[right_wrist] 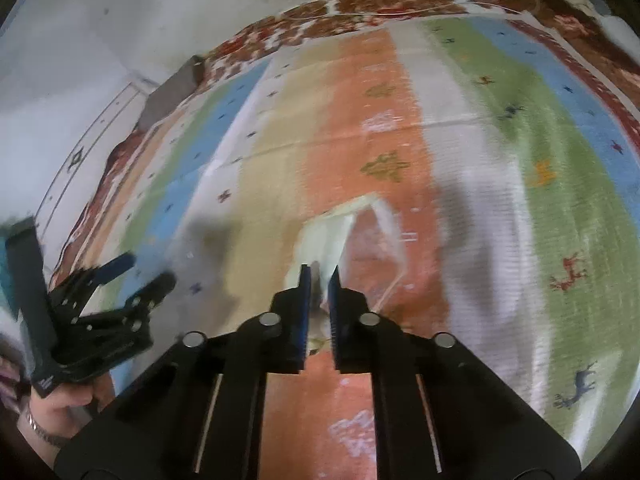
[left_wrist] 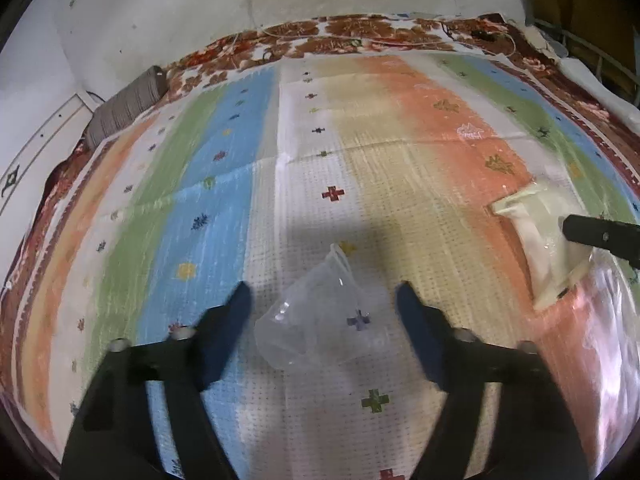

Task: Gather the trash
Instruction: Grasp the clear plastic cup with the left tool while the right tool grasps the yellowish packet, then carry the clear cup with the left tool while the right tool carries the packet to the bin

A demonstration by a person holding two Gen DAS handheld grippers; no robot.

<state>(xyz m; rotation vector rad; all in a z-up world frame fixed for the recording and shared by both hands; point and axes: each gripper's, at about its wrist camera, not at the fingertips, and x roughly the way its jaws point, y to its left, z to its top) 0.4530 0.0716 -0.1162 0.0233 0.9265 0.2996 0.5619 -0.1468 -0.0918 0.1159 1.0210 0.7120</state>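
A crumpled clear plastic cup (left_wrist: 316,320) lies on the striped mat between the open fingers of my left gripper (left_wrist: 324,300), which is empty. My right gripper (right_wrist: 319,276) is shut on a clear plastic bag with cream-white contents (right_wrist: 340,232) and holds it over the orange stripe. The same bag (left_wrist: 540,232) shows at the right in the left wrist view, with a right finger (left_wrist: 600,236) on it. My left gripper also shows at the lower left in the right wrist view (right_wrist: 148,270), held by a hand.
The striped mat (left_wrist: 240,200) lies on a red floral blanket (left_wrist: 360,32) against a white wall. A grey cushion (left_wrist: 128,108) sits at the far left edge. A wire rack (left_wrist: 592,56) stands at the far right.
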